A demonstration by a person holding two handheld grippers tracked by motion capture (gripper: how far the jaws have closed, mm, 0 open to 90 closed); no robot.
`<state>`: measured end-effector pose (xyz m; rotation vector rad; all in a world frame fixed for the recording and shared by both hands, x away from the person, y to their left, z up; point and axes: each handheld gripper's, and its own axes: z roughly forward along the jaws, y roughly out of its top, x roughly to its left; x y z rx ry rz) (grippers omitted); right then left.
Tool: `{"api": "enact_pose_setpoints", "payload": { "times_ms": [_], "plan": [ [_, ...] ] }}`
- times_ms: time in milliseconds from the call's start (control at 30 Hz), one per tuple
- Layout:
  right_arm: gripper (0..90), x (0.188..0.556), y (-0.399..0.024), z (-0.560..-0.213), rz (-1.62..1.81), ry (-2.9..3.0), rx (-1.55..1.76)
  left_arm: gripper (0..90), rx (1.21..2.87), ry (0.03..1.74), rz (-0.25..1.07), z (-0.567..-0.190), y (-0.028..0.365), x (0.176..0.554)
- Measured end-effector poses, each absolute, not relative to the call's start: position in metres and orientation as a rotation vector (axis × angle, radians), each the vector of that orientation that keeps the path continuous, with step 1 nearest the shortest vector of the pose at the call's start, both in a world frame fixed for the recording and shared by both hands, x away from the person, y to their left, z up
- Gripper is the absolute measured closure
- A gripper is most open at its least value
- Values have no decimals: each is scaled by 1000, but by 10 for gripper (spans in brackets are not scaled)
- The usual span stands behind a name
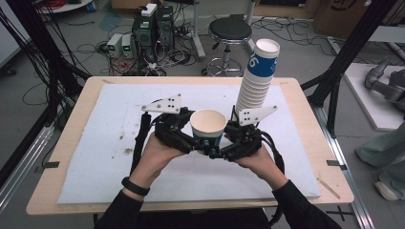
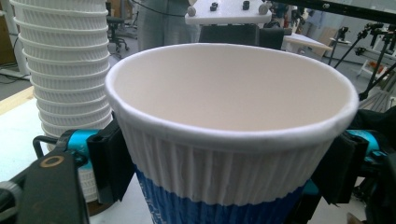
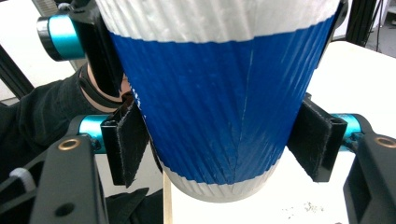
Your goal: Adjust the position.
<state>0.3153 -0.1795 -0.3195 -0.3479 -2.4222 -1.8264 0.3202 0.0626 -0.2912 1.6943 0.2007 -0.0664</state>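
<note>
The paper cup (image 1: 208, 125) stands upright between the left gripper (image 1: 191, 138) and the right gripper (image 1: 228, 143), raised above the foam mat (image 1: 95, 157) that covers the wooden table (image 1: 62, 143). In the left gripper view the pads (image 2: 105, 158) flank the cup just below its rim; in the right gripper view the pads (image 3: 125, 140) sit at its lower wall (the left gripper's pads lie higher up on the far side). Behind the right gripper, just beyond it, a stack of paper cups (image 1: 258, 78) rises from the mat. Beyond the table's far edge stands a stool (image 1: 230, 33).
</note>
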Motion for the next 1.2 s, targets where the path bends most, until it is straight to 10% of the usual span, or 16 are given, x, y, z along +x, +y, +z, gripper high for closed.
{"api": "enact_pose_setpoints", "payload": {
  "times_ms": [1200],
  "plan": [
    [203, 318, -200, -315, -1877, -2498, -365, 219, 1671, 202, -9, -286, 84, 323]
  ]
}}
